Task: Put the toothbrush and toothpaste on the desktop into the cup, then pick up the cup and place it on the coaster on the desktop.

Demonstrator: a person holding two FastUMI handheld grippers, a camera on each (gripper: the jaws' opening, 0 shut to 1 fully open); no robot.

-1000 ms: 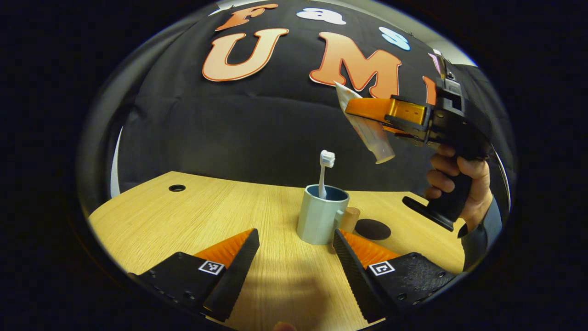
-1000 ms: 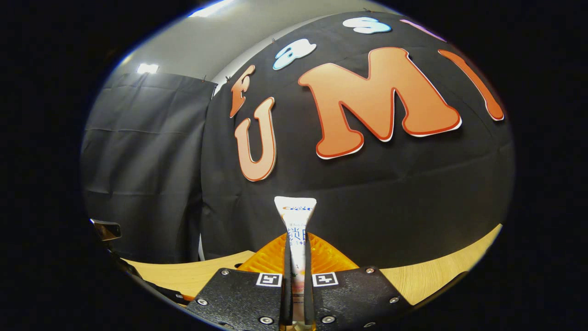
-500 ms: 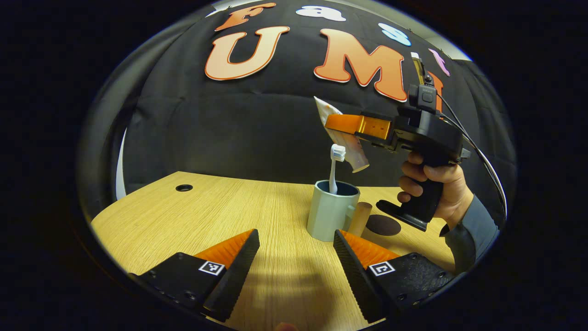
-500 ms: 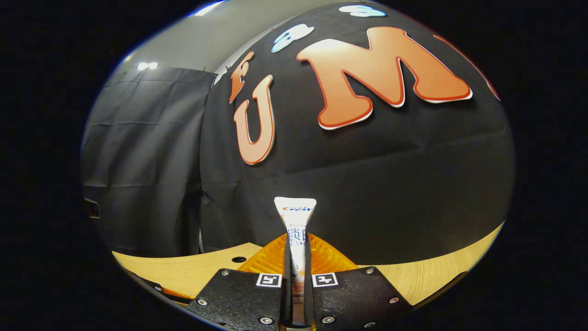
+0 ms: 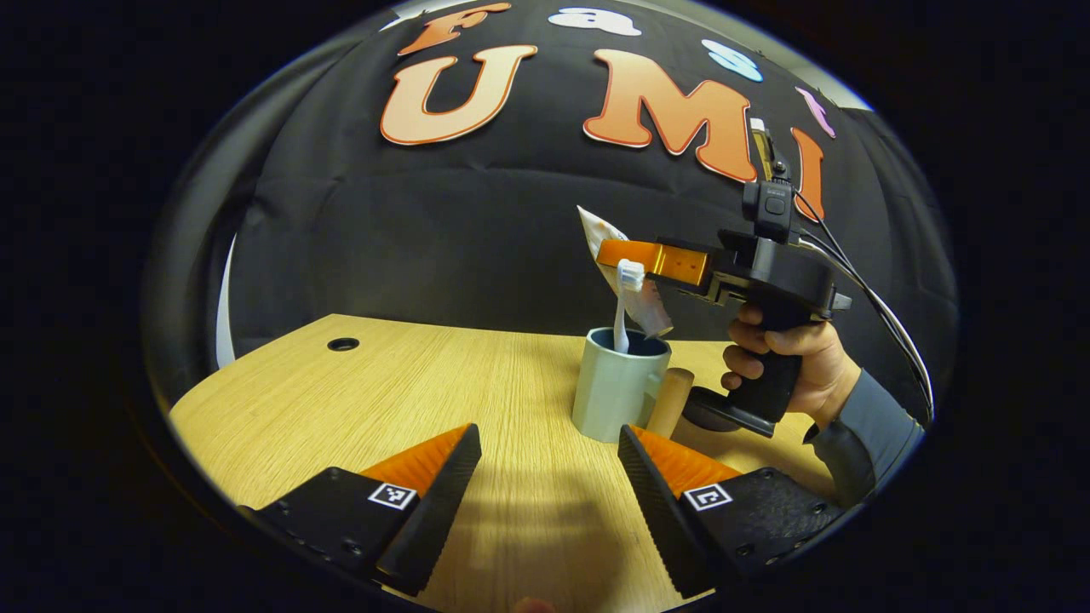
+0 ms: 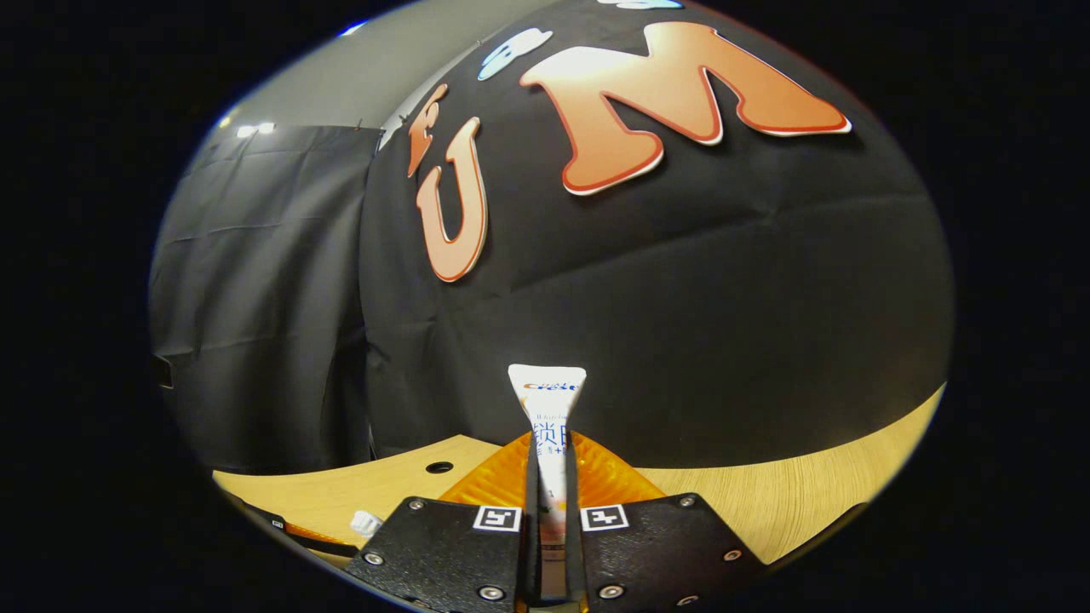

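Whereas half a second ago held higher and to the right of the brush head, now lowered: toothpaste (image 5: 645, 300) with its cap end just above the cup (image 5: 619, 396) rim, tilted, clamped between the closed fingers of the right gripper (image 5: 634, 255). Left to right on the desktop (image 5: 409, 383): cable hole (image 5: 343, 344); left gripper (image 5: 545, 443), fingers spread apart and empty, low over the wood; cup with toothbrush (image 5: 626, 302) upright inside, head overlapping the tube; wooden handle (image 5: 668, 403) beside the cup; coaster (image 5: 702, 417), now largely hidden behind the grip and hand (image 5: 788, 366). Printing on the tube in the right gripper view: toothpaste (image 6: 547, 417) crimp upward, blue characters, too small to make out. Tube's lower end cut off between the fingers there.
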